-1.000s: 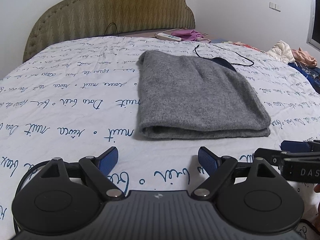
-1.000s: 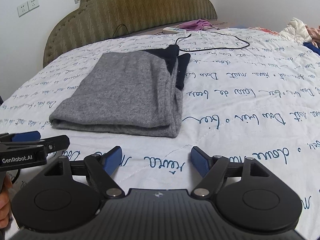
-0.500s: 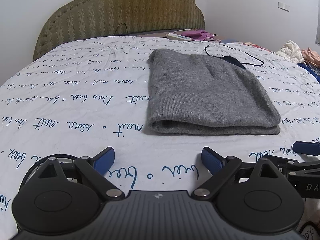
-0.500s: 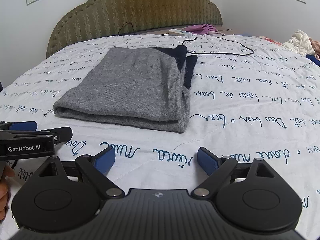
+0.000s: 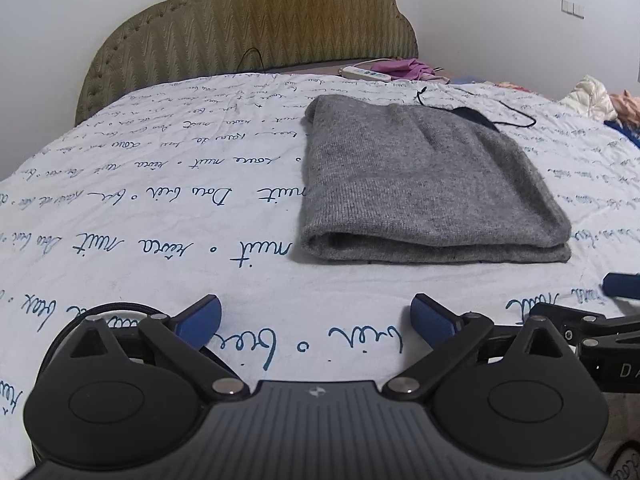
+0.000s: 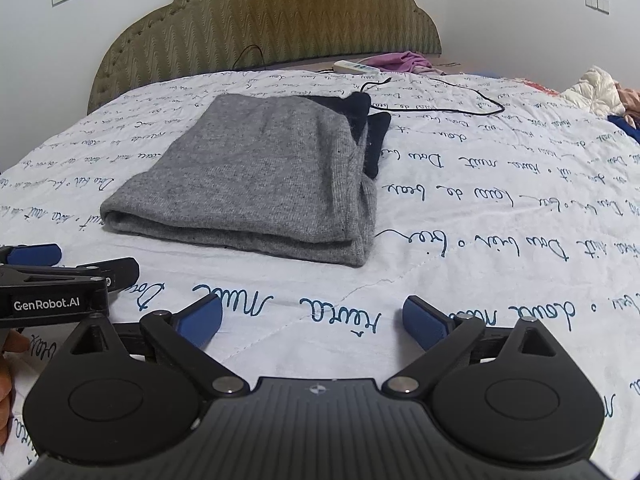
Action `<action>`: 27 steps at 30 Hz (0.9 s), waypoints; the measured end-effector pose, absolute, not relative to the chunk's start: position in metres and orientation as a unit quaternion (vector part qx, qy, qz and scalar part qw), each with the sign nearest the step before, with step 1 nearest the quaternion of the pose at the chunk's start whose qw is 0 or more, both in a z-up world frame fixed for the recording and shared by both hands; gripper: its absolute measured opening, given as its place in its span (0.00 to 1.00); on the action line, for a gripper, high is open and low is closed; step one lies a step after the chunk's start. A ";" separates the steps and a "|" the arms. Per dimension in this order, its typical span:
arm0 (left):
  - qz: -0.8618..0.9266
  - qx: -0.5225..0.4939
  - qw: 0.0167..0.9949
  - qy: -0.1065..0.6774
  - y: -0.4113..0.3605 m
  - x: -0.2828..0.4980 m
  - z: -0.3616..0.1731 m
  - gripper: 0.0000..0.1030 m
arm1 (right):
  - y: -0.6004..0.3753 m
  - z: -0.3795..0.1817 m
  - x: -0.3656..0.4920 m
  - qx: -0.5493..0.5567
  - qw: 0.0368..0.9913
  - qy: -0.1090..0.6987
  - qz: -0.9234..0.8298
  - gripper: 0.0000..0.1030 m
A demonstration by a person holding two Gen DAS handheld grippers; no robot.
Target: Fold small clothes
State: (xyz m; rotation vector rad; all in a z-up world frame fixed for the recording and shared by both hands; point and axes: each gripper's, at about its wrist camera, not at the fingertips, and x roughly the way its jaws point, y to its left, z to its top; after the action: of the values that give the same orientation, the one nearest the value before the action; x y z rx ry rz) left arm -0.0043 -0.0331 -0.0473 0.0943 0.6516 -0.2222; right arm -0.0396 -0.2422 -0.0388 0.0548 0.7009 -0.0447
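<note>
A grey knitted garment (image 5: 424, 176) lies folded flat on the white bed sheet (image 5: 160, 208) with blue handwriting print. It also shows in the right wrist view (image 6: 260, 184), with a dark navy part (image 6: 368, 132) sticking out at its far right corner. My left gripper (image 5: 316, 316) is open and empty, low over the sheet, short of the garment's near fold. My right gripper (image 6: 312, 316) is open and empty too, just in front of the garment's near right corner. Each gripper shows at the edge of the other's view.
A padded olive headboard (image 5: 256, 24) stands at the far end. A white power strip (image 5: 364, 73), a purple cloth (image 5: 404, 68) and a black cable (image 6: 440, 100) lie near it. More clothes (image 5: 592, 96) are piled at the far right.
Both grippers have drawn back and shifted a little, so the garment sits further right in the left view. Both stay open and empty. The garment has not moved.
</note>
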 end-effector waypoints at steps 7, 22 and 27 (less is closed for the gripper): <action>-0.103 0.046 0.940 0.321 -0.034 -0.004 -0.048 1.00 | -0.239 -0.041 -0.037 0.012 0.939 0.342 -0.027 1.00; -0.101 0.057 0.941 0.319 -0.037 -0.005 -0.052 1.00 | -0.237 -0.045 -0.036 0.009 0.939 0.343 -0.035 1.00; -0.101 0.056 0.941 0.319 -0.037 -0.005 -0.052 1.00 | -0.237 -0.046 -0.035 0.012 0.938 0.345 -0.035 1.00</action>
State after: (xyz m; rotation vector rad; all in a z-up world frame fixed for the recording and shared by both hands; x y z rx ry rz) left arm -0.0050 -0.0369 -0.0517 0.1147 0.6517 -0.2063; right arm -0.0351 -0.2375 -0.0459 0.0243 0.7046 -0.0715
